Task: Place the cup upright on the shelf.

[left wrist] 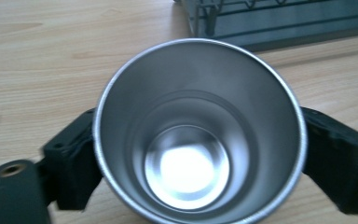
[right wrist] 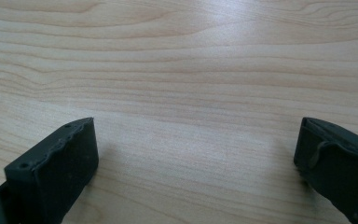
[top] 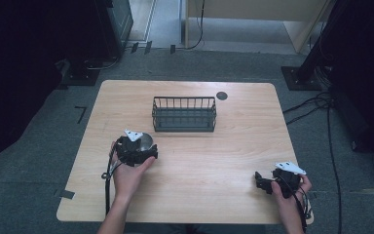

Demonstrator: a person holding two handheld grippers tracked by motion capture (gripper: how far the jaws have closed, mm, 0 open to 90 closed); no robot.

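Observation:
An empty steel cup (top: 146, 141) stands upright on the wooden table (top: 214, 161), left of centre. My left gripper (top: 144, 145) reaches around it. In the left gripper view the cup (left wrist: 196, 88) sits between the two black jaws, which lie against its sides, so the gripper (left wrist: 198, 154) is shut on it. My right gripper (top: 260, 179) rests low near the table's front right corner. In the right gripper view its jaws stand wide apart over bare wood, with nothing between them (right wrist: 196, 154).
A black wire basket (top: 184, 115) stands at the middle back of the table, just beyond the cup (left wrist: 284, 23). A small dark disc (top: 221, 95) lies behind it. Cables (top: 321, 105) and black stands are on the floor to the right.

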